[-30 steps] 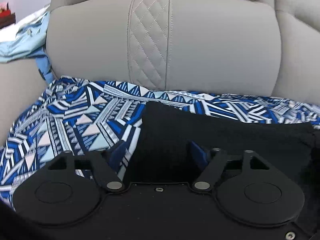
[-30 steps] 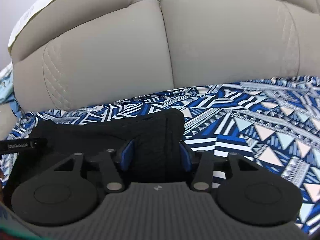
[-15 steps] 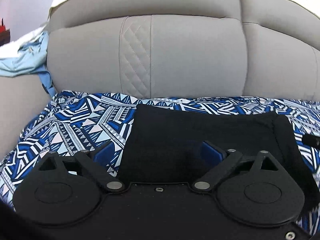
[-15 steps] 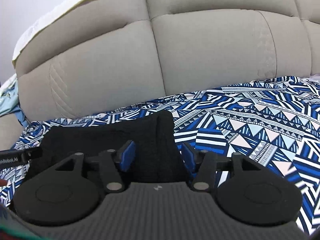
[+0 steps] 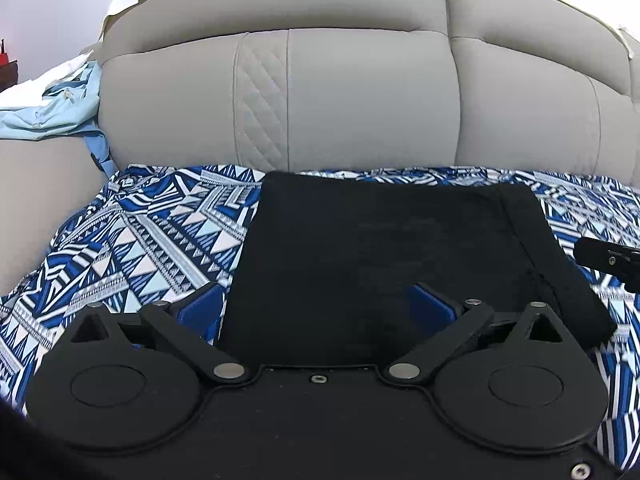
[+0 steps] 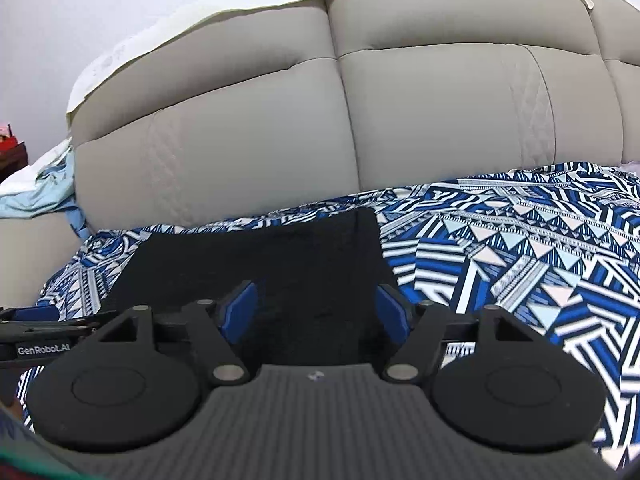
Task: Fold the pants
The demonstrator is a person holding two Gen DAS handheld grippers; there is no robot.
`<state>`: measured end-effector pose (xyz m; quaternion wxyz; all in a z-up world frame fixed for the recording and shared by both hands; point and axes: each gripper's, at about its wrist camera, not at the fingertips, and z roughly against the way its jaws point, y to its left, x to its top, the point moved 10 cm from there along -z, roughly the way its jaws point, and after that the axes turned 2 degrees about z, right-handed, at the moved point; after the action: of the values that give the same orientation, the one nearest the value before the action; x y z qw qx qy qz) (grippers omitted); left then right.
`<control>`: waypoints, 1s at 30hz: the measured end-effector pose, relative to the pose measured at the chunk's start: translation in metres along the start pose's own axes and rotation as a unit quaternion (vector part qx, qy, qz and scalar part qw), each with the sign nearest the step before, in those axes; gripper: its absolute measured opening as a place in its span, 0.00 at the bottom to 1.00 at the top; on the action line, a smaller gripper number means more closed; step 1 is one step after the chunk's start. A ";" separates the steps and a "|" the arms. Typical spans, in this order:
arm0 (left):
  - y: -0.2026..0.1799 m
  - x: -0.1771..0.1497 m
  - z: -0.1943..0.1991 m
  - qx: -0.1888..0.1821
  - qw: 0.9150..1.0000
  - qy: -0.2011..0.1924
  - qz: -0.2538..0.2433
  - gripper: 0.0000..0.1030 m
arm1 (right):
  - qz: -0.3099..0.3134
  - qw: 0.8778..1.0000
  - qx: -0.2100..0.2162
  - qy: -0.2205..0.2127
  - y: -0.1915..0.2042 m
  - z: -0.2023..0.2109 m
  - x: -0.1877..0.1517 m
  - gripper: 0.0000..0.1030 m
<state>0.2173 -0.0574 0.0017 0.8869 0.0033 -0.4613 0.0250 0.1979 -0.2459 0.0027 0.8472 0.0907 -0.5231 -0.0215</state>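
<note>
— So, what is on the far left?

— Some light blue cloth (image 5: pixel 52 108) is bunched up on the sofa arm. Next to it is the big grey sofa back (image 5: pixel 360 100). A blue and white patterned sheet (image 5: pixel 132 240) covers the seat.

— Where are the pants?

— The black pants (image 5: pixel 380 256) lie folded flat on the patterned sheet, near the sofa back. They make a neat dark block.

— What is the left hand-held gripper (image 5: pixel 316 308) doing?

— Its jaws are opening wide. One blue pad (image 5: pixel 200 310) is over the sheet, just past the left edge of the pants. The other pad is over the black cloth. Neither pad squeezes anything.

— And the right hand-held gripper (image 6: pixel 316 312)?

— It sits at the right end of the pants. Its jaws are opening too. The black cloth is between the blue pads (image 6: pixel 240 312), but they do not press on it.

— Anything further right?

— Just more patterned sheet.
</note>
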 end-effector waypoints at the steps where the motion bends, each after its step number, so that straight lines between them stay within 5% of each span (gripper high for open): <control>1: 0.000 -0.004 0.002 0.000 1.000 0.001 -0.003 0.97 | 0.002 1.000 0.001 0.000 0.002 0.003 -0.004 0.77; 19: 0.002 -0.058 0.012 0.016 0.999 0.016 -0.040 0.99 | 0.053 0.998 0.008 0.030 0.021 0.016 -0.067 0.86; 30: 0.007 -0.075 0.000 0.015 0.999 0.035 -0.013 1.00 | 0.070 0.996 -0.001 0.046 0.025 0.007 -0.086 0.91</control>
<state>0.1736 -0.0531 -0.0598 0.9025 0.0221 -0.4296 0.0209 0.1516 -0.2108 -0.0654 0.8699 0.0537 -0.4886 0.0414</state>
